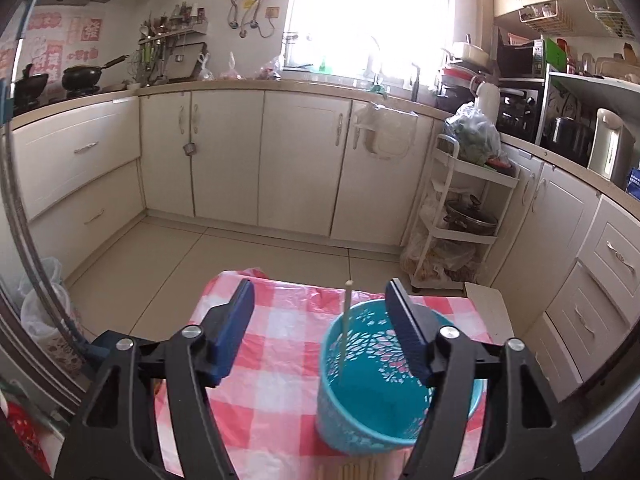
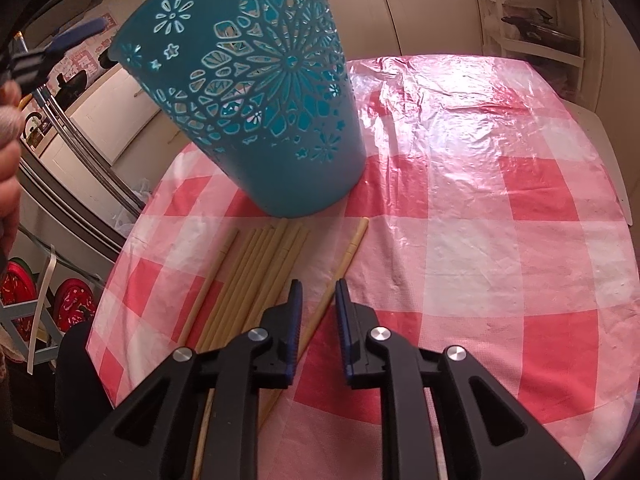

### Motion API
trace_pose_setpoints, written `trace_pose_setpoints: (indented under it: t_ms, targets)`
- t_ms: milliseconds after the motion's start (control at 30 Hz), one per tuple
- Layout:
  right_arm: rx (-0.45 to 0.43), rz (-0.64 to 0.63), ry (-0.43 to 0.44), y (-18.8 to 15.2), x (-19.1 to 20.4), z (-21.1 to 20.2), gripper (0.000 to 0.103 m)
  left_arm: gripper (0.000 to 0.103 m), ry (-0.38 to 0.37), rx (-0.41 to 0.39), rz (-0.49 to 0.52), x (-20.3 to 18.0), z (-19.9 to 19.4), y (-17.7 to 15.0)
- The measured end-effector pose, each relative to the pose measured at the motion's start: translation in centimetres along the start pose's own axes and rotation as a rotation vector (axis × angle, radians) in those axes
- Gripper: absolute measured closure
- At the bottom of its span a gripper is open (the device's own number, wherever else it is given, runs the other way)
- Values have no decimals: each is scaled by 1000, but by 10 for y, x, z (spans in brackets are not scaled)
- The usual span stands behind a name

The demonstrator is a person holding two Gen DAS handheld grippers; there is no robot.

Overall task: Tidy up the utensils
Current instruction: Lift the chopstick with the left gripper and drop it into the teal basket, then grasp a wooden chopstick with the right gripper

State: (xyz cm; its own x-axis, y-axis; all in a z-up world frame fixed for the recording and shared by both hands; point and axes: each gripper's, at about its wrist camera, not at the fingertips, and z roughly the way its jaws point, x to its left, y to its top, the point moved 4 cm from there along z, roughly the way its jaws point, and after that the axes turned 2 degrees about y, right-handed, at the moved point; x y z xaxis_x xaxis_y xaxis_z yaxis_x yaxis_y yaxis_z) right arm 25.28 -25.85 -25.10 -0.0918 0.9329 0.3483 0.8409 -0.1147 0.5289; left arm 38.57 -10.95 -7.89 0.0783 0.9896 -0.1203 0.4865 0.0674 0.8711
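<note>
On the checked cloth, my right tongs [image 2: 318,286] sit narrow astride a lone chopstick [image 2: 338,270], seemingly ungripped, left tongs [image 1: 320,308] wide, empty; closing could roll it away

Your left wrist view is lit by daylight from the window [image 1: 372,16], which is blown out to white and hazes the wall around it. In your right wrist view that light glares off the plastic tablecloth [image 2: 460,92], washing out its checks. Both views bend straight lines and darken toward the corners; the centres stay sharp.
</note>
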Motion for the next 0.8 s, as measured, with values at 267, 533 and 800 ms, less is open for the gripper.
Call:
trace_pose_setpoints:
  t_ms: [267, 533, 800]
  targets:
    - [40, -194, -120, -5, 20, 1, 91, 20, 86, 115, -22, 80, -27, -63]
    - [96, -232, -208, -12, 23, 0, 91, 20, 102, 265, -15, 115, -18, -128]
    - [92, 19, -13, -18, -2, -32, 98, 20, 97, 358, -34, 120, -7, -162]
